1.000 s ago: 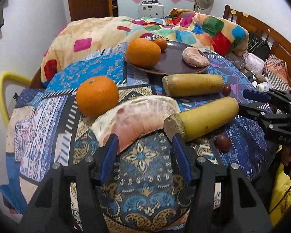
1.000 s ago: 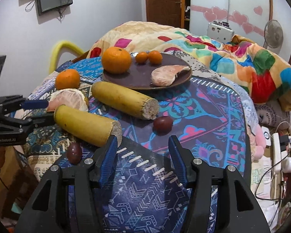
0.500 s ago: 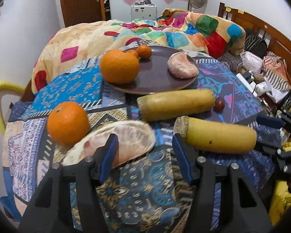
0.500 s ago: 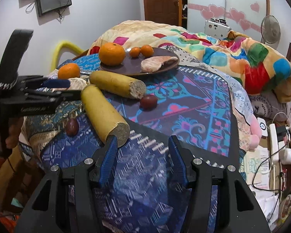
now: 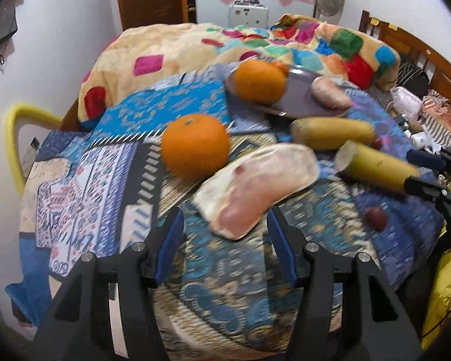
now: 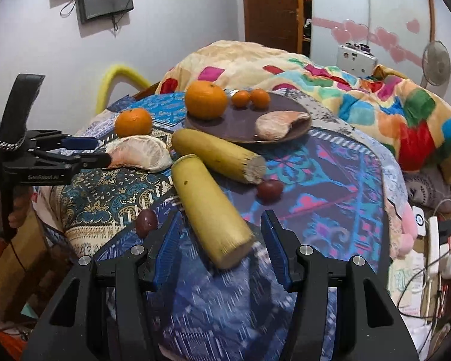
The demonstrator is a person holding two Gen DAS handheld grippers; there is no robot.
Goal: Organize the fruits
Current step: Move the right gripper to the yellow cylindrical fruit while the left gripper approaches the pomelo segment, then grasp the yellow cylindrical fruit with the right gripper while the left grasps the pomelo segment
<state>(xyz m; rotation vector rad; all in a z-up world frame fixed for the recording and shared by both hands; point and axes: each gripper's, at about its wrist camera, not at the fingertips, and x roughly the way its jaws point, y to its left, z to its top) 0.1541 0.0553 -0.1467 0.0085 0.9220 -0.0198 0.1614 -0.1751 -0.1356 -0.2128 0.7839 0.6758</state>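
Note:
My left gripper point(image 5: 225, 240) is open, and the near end of a peeled pink pomelo segment point(image 5: 255, 186) lies just ahead of its fingertips, untouched. A large orange point(image 5: 195, 144) sits behind the segment. My right gripper point(image 6: 221, 249) is open too. The cut end of a thick yellow banana piece point(image 6: 210, 207) lies between its pads with a gap on both sides. A second yellow piece point(image 6: 216, 155) lies behind it. On the brown plate point(image 6: 240, 126) rest an orange point(image 6: 206, 99), two small oranges and another pomelo segment point(image 6: 276, 124). The left gripper point(image 6: 103, 152) shows at the left.
Two small dark red fruits point(image 6: 146, 222) point(image 6: 270, 189) lie on the patterned cloth beside the yellow pieces. A bed with a colourful quilt point(image 6: 375, 105) lies behind the table, and a yellow chair back point(image 5: 15, 120) stands at the left. Cables and a power strip point(image 6: 433, 240) lie at the right.
The near yellow piece has swung round, and its cut end now lies between my right gripper's fingers. My left gripper shifted sideways and now faces the pomelo segment's near end. Neither gripper's opening changed.

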